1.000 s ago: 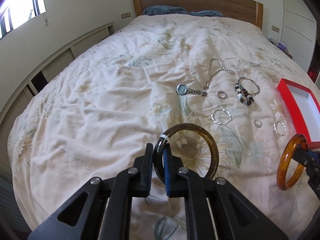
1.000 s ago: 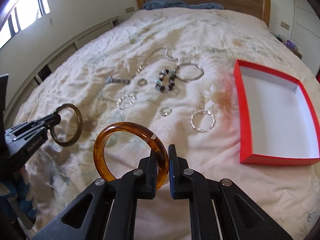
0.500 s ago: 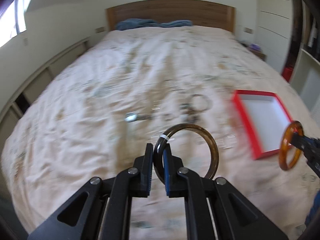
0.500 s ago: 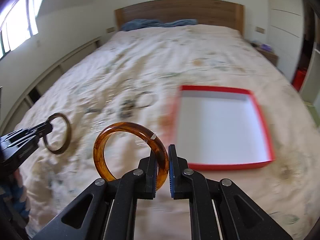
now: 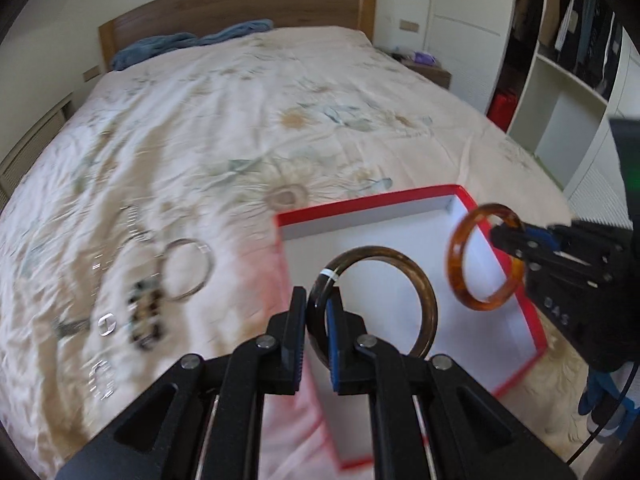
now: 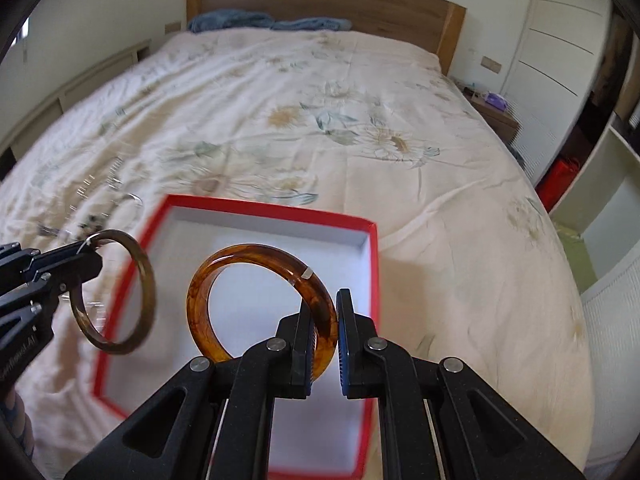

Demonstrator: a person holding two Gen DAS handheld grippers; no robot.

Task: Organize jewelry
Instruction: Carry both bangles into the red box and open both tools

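My left gripper (image 5: 318, 308) is shut on a dark brown bangle (image 5: 430, 308), held upright over the near left part of the open red box (image 5: 360, 205) with its white inside. My right gripper (image 6: 324, 312) is shut on an amber tortoiseshell bangle (image 6: 248, 252), which hangs above the box (image 6: 272, 205) as well. Each view shows the other gripper: the right one (image 5: 508, 236) with the amber bangle (image 5: 486, 306) over the box's right rim, the left one (image 6: 90, 252) with the dark bangle (image 6: 148, 280) over its left rim.
Loose jewelry lies blurred on the flowered bedspread left of the box: a silver bangle (image 5: 210, 268), a beaded bracelet (image 5: 146, 312), a small ring (image 5: 107, 323) and chains. A wooden headboard (image 5: 240, 4) is at the far end. White shelves (image 5: 560, 112) and a wardrobe stand beyond the bed's right edge.
Both grippers have swung right from above the loose jewelry to above the red box, each still holding its bangle. The left one has also rolled somewhat.
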